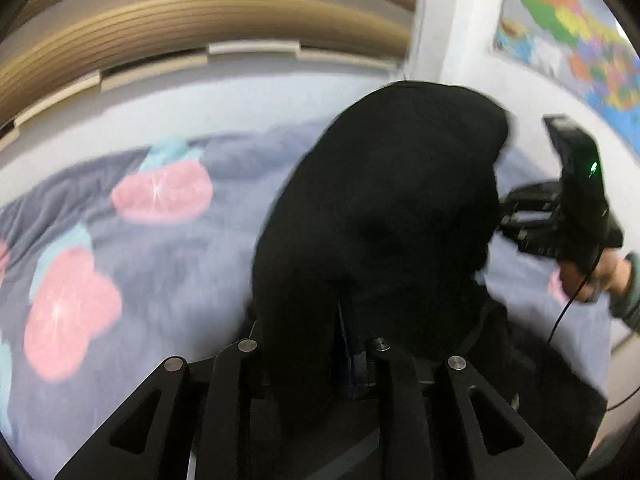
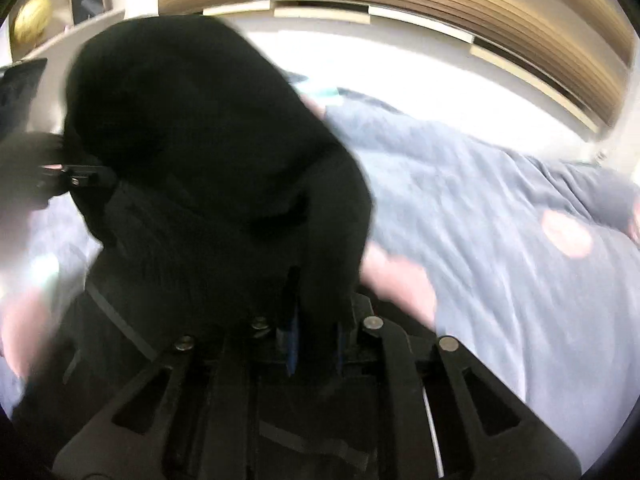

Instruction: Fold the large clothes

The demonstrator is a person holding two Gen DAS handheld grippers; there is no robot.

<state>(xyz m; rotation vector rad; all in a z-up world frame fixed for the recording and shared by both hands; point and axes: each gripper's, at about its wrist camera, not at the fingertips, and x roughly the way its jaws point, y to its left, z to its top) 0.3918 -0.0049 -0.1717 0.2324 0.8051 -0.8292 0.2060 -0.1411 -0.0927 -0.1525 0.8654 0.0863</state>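
A black garment hangs bunched above the bed, lifted between both grippers. My left gripper is shut on a fold of it, and the cloth drapes over the fingers and hides their tips. In the right wrist view the same garment billows over my right gripper, which is shut on another fold. The right gripper also shows at the garment's right edge in the left wrist view, held by a hand. In the right wrist view the left gripper sits at the garment's left edge.
Below lies a grey bed cover printed with pink fruit. A wooden slatted headboard runs along the far side. A white post and a coloured wall map stand at the right. A cable hangs from the right gripper.
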